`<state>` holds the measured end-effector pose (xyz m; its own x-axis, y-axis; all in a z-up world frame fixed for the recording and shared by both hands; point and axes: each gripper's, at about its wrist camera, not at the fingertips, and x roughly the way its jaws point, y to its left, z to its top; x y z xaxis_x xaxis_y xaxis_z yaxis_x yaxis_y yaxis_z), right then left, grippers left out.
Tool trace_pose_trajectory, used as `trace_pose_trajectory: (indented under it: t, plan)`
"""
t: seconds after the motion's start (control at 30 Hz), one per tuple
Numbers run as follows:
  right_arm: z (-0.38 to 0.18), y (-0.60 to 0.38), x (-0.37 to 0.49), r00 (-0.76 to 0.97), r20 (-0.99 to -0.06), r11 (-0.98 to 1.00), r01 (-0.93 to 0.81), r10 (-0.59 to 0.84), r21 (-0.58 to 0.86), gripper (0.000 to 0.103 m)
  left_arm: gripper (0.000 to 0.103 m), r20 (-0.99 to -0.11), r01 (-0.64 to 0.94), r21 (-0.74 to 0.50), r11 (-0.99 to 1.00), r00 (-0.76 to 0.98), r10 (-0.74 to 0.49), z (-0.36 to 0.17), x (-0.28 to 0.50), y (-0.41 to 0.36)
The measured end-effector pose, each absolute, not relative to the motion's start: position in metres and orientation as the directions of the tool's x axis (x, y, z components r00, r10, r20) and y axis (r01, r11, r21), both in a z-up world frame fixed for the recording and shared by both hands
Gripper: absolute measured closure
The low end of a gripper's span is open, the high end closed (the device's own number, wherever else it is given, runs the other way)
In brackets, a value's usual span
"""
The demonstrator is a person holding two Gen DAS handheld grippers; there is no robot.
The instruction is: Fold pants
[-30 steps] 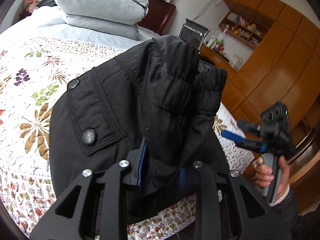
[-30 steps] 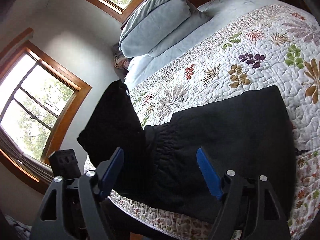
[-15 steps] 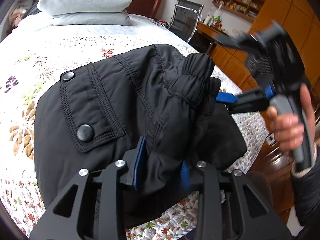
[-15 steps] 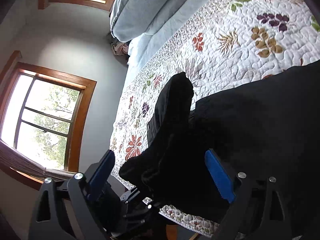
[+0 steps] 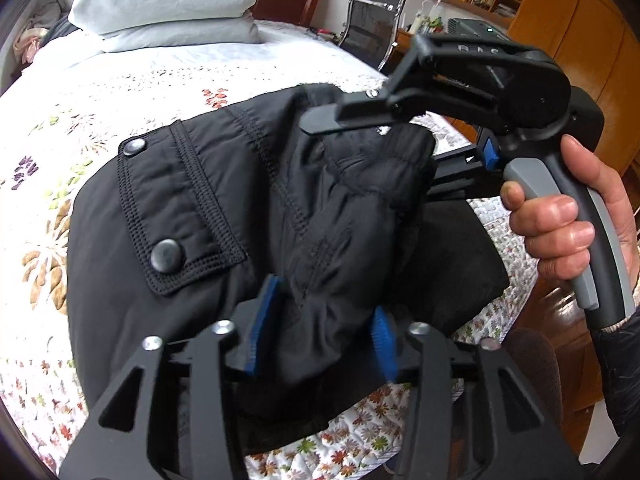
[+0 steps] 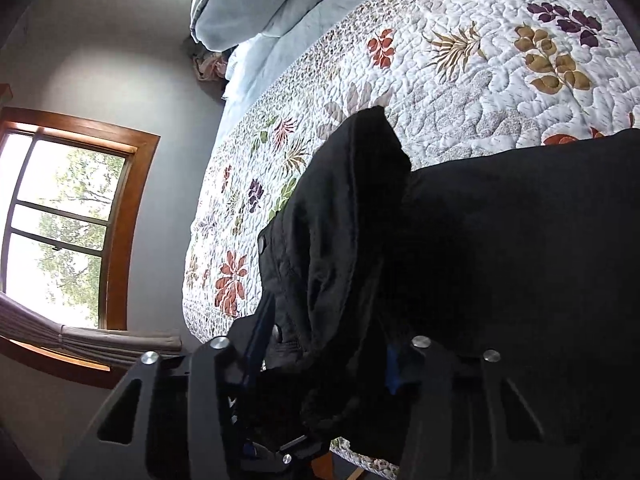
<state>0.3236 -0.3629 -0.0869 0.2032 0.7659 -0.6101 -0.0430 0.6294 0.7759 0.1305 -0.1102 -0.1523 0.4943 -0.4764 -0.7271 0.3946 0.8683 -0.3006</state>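
Black padded pants [image 5: 192, 216] lie on a floral quilt [image 5: 60, 128], with the waist end bunched and lifted near the bed's edge. My left gripper [image 5: 320, 328] is shut on a thick fold of the waistband, blue pads pressing both sides. My right gripper [image 5: 420, 148] shows in the left wrist view, held by a hand, its fingers around the elastic waistband. In the right wrist view my right gripper [image 6: 324, 344] has closed in on the raised bunch of pants [image 6: 344, 240]. The rest of the pants [image 6: 520, 240] lies flat.
Stacked blue-grey pillows [image 5: 168, 0] sit at the head of the bed. A black office chair [image 5: 372, 20] and wooden cabinets [image 5: 560, 20] stand beyond the far side. A wood-framed window [image 6: 64, 216] is in the wall past the bed's edge.
My right gripper has moved in from the side to the lifted waistband and closed on it. My left gripper keeps its hold and has lowered the bunch slightly.
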Motion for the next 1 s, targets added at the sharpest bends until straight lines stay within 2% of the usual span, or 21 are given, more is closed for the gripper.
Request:
trace_pose_trajectory:
  t: [0.07, 0.1, 0.17, 0.27, 0.7, 1.0]
  plan:
    - [-0.088, -0.369, 0.324, 0.209, -0.608, 0.628, -0.043, 0.766, 0.777, 0.078, 0.038, -0.740, 0.385, -0.281, 0.879, 0.497, -0.454, -0.150, 0.128, -0.111]
    - [-0.091, -0.372, 0.323, 0.212, -0.603, 0.623, -0.038, 0.769, 0.781, 0.078, 0.031, -0.746, 0.382, -0.268, 0.884, 0.498, -0.442, -0.148, 0.127, -0.111]
    - [-0.094, -0.379, 0.322, 0.212, -0.590, 0.609, -0.028, 0.779, 0.793, 0.079, 0.023, -0.758, 0.375, -0.232, 0.898, 0.509, -0.408, -0.144, 0.123, -0.112]
    - [-0.099, -0.384, 0.321, 0.219, -0.578, 0.596, -0.021, 0.786, 0.803, 0.081, 0.017, -0.754, 0.362, -0.181, 0.915, 0.546, -0.365, -0.134, 0.116, -0.108]
    - [-0.093, -0.402, 0.304, 0.213, -0.446, 0.456, 0.004, 0.869, 0.890, 0.084, 0.013, -0.684, 0.315, -0.098, 0.944, 0.667, -0.294, -0.081, 0.098, -0.082]
    - [-0.071, -0.424, 0.295, 0.237, -0.396, 0.413, -0.023, 0.887, 0.910, 0.085, 0.012, -0.675, 0.315, -0.080, 0.946, 0.681, -0.284, -0.074, 0.100, -0.081]
